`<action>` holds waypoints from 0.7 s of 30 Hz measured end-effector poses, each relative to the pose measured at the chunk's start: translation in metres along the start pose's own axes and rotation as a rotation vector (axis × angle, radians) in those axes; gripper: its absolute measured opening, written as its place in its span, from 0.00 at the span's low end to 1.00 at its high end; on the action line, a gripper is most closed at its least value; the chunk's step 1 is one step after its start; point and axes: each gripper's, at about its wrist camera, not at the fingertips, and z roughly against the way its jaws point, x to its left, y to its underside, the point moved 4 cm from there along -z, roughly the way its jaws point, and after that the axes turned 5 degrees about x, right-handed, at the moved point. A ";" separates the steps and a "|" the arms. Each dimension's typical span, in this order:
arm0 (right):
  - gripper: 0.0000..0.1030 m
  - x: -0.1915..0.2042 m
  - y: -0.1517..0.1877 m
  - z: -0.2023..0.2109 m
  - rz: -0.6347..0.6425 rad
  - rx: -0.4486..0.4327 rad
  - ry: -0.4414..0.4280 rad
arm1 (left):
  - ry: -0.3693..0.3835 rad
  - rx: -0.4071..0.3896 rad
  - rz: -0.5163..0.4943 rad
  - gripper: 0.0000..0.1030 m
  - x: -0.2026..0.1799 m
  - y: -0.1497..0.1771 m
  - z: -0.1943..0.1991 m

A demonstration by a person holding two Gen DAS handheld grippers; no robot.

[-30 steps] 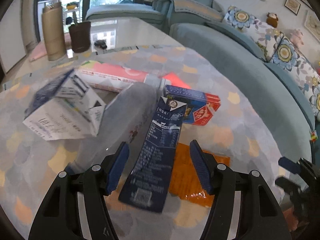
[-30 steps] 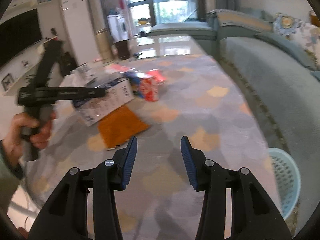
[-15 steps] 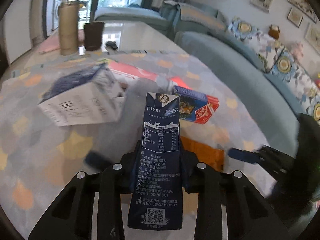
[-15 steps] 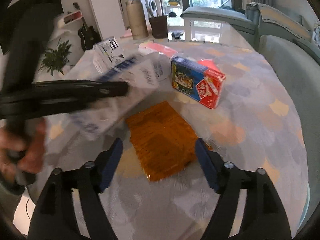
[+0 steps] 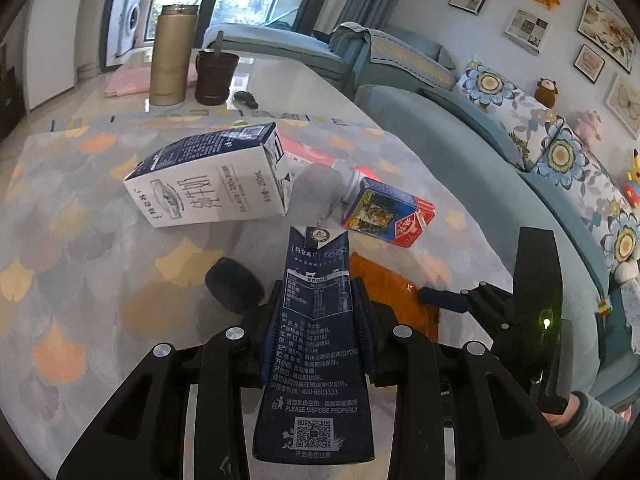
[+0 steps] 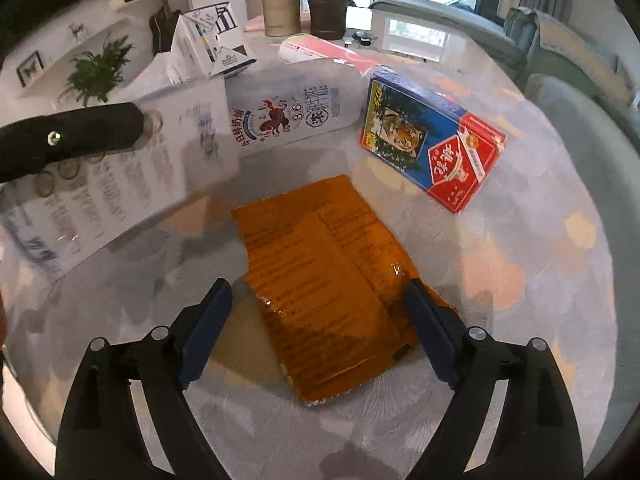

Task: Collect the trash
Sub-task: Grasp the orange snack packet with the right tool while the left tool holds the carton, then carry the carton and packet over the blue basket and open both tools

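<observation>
My left gripper [image 5: 318, 312] is shut on a dark blue milk carton [image 5: 316, 344] and holds it lifted above the table. My right gripper [image 6: 318, 312] is open, its fingers either side of the near end of a flat orange wrapper [image 6: 332, 280] on the table; the wrapper also shows in the left wrist view [image 5: 394, 296]. A blue and red box [image 6: 432, 140] lies behind the wrapper. A white milk bottle [image 6: 288, 116] lies on its side. A white and blue carton [image 5: 212, 184] lies to the left.
A patterned cloth covers the table [image 5: 80, 280]. A gold flask [image 5: 172, 60] and a dark cup [image 5: 216, 78] stand at the far end. A pink tube [image 6: 320, 52] lies behind the bottle. A blue sofa [image 5: 480, 160] runs along the right.
My left gripper closed on the dark blue carton and lifted it. My right gripper came down and forward and opened wide around the orange wrapper.
</observation>
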 end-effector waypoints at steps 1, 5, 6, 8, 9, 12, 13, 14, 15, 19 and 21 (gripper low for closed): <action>0.80 -0.001 -0.001 -0.001 -0.007 -0.001 -0.001 | 0.000 0.002 0.002 0.30 0.001 0.001 -0.001; 0.62 -0.008 -0.002 0.001 -0.023 -0.024 0.014 | 0.008 0.006 -0.004 0.30 0.001 0.006 -0.002; 0.50 -0.010 -0.003 0.002 -0.026 -0.028 0.009 | 0.006 0.007 -0.007 0.30 0.000 0.007 -0.002; 0.39 -0.012 -0.006 0.004 -0.029 -0.031 0.008 | 0.007 0.010 -0.007 0.30 -0.003 0.010 -0.003; 0.31 -0.013 -0.007 0.005 -0.031 -0.034 0.014 | 0.010 0.010 -0.005 0.30 -0.003 0.011 -0.003; 0.12 -0.015 -0.004 0.010 -0.042 -0.049 0.006 | 0.024 -0.001 0.002 0.30 -0.009 0.015 -0.001; 0.10 -0.018 -0.003 0.013 -0.053 -0.056 0.009 | 0.031 -0.010 0.000 0.30 -0.012 0.015 0.000; 0.09 -0.022 -0.002 0.017 -0.067 -0.066 0.007 | 0.040 -0.018 -0.004 0.30 -0.015 0.016 0.001; 0.08 -0.026 -0.002 0.019 -0.077 -0.073 0.005 | 0.053 -0.026 -0.007 0.30 -0.018 0.015 0.003; 0.07 -0.042 0.007 0.044 -0.129 -0.124 0.015 | 0.086 -0.048 -0.026 0.30 -0.038 0.011 0.008; 0.07 -0.050 0.012 0.057 -0.152 -0.144 0.019 | 0.110 -0.068 -0.049 0.30 -0.054 0.007 0.012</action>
